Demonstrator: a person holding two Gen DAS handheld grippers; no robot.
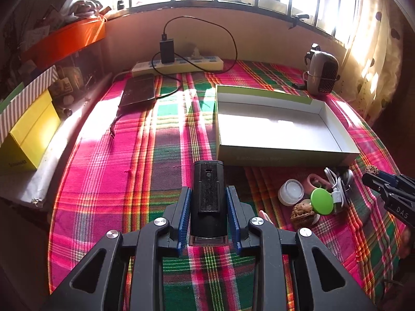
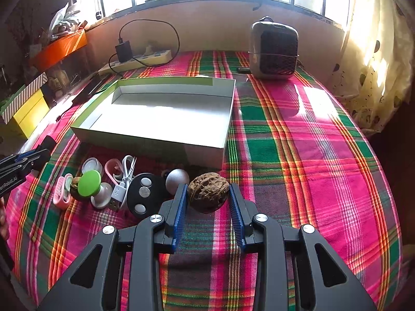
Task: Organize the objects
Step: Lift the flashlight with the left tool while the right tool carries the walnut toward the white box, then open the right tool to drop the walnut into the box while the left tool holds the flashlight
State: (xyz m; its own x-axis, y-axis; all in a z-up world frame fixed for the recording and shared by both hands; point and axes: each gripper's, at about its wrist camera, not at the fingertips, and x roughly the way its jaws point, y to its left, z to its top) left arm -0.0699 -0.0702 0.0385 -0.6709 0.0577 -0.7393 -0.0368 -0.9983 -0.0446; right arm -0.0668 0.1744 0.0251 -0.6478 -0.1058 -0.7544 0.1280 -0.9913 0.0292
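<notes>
My left gripper is shut on a black oblong device, held just above the plaid cloth. My right gripper is shut on a brown walnut. Ahead stands an open white box with nothing in it. Between the grippers lies a small heap: a green-topped knob, a white USB cable, a black remote, a silver ball, a pink clip, a clear jar and a second walnut. The left gripper shows at the right wrist view's left edge.
A power strip with a black charger and looping cable lies along the back wall. A dark flat device rests in front of it. A small heater stands at the back right. Yellow and orange boxes line the left side.
</notes>
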